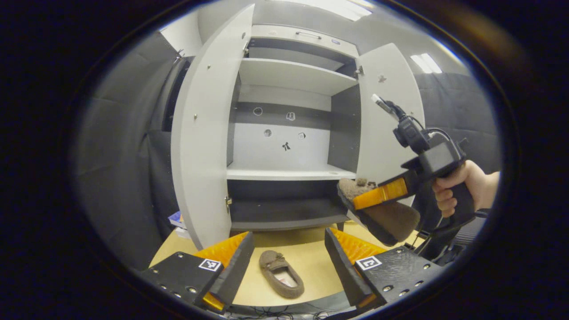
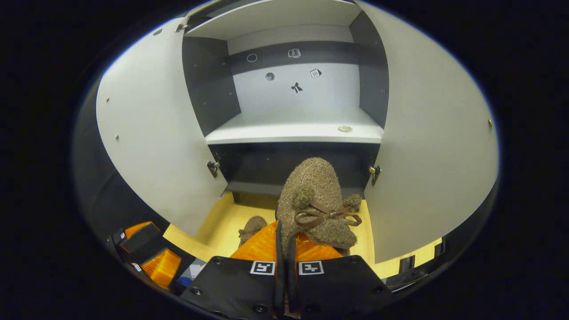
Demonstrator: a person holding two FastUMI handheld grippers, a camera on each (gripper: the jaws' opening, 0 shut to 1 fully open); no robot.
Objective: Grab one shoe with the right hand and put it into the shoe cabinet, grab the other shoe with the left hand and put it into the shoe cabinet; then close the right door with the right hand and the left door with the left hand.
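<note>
Right gripper [image 2: 284,249] is closed on one brown shoe [image 2: 318,200], held in the air near the open shoe cabinet [image 1: 289,173]; nothing is stored yet, both doors stand open. Left gripper view shows the left gripper [image 1: 289,262] spread wide above the second shoe [image 1: 281,273] on the floor [image 1: 306,253], and the hand [image 1: 458,186] holding the right gripper

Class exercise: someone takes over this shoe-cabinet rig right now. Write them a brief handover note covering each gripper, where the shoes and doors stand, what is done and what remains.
Right gripper: shut on the brown fuzzy slipper with a ribbon bow, held in the air before the grey two-door shoe cabinet.
Left gripper: open, holding nothing, above the second brown fuzzy slipper lying on the pale wooden floor.
Left door and right door: both open.
Done: first slipper grasped.
Left: shelve it, grasp and shelve the second, shut both doors.
</note>
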